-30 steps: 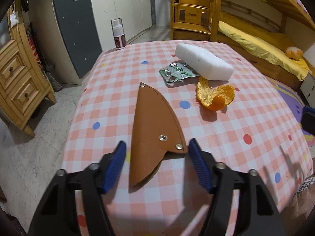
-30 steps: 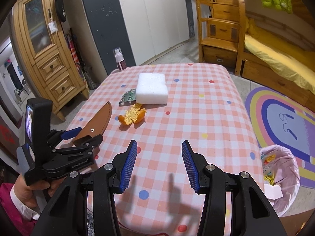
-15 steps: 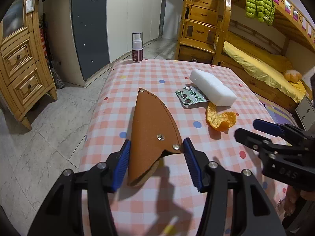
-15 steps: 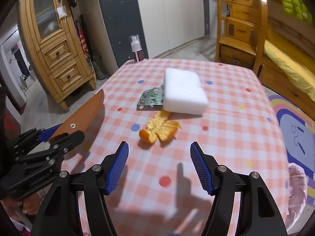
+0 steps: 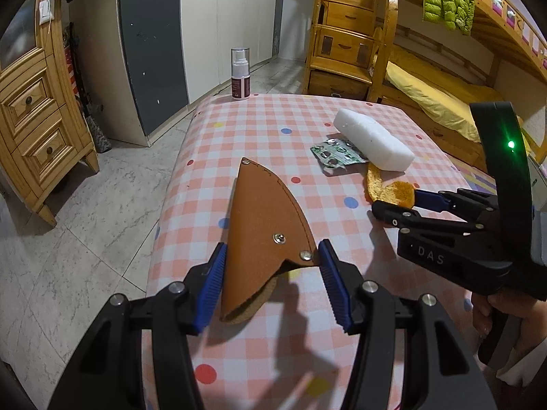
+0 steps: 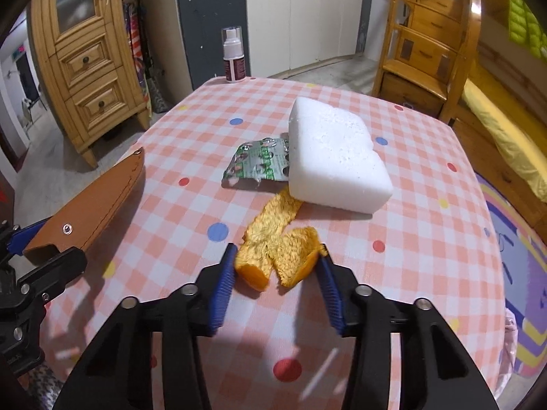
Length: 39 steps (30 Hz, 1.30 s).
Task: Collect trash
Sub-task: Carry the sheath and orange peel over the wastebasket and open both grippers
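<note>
The orange peel [image 6: 278, 256] is seen low in the middle of the right wrist view: a curled, torn strip, pale and pithy inside, bright orange at the cut edges, lying on the checked tablecloth [image 6: 427, 225] just below the white foam block [image 6: 336, 160] and the crumpled blister pack [image 6: 261, 164]. It's bracketed by the right gripper [image 6: 277, 283], whose jaws are closing with both pads right against the peel. A brown leather sheath [image 5: 265, 230] is clamped in the left gripper [image 5: 273, 280], only properly shown in the left wrist view. The spray bottle [image 5: 240, 73] is spotted at the table's far edge, upper middle.
</note>
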Each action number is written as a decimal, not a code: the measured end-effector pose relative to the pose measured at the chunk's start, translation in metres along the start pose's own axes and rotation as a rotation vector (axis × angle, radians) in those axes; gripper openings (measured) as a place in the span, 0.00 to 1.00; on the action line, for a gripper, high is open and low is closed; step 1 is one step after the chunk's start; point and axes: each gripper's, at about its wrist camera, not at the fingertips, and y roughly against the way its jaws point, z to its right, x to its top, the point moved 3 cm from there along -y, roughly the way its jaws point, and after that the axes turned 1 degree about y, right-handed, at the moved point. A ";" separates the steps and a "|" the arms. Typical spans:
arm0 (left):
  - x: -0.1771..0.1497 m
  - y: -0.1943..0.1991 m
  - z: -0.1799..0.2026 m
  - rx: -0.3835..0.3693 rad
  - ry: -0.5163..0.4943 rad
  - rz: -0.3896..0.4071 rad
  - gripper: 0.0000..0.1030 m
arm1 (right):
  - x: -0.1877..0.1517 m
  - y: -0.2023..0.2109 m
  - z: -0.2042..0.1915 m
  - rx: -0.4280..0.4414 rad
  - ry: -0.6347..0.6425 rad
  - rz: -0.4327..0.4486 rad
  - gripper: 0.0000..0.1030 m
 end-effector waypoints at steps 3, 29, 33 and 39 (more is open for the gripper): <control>-0.003 0.000 0.005 -0.009 0.002 -0.002 0.51 | -0.008 0.011 -0.002 -0.003 0.032 0.004 0.26; -0.002 0.046 0.218 -0.335 -0.286 0.050 0.51 | -0.111 0.178 0.149 -0.058 -0.249 0.212 0.16; -0.008 0.044 0.271 -0.400 -0.379 0.037 0.51 | -0.141 0.196 0.189 -0.133 -0.328 0.217 0.16; -0.019 0.034 0.344 -0.508 -0.489 0.006 0.51 | -0.180 0.205 0.245 -0.204 -0.461 0.195 0.16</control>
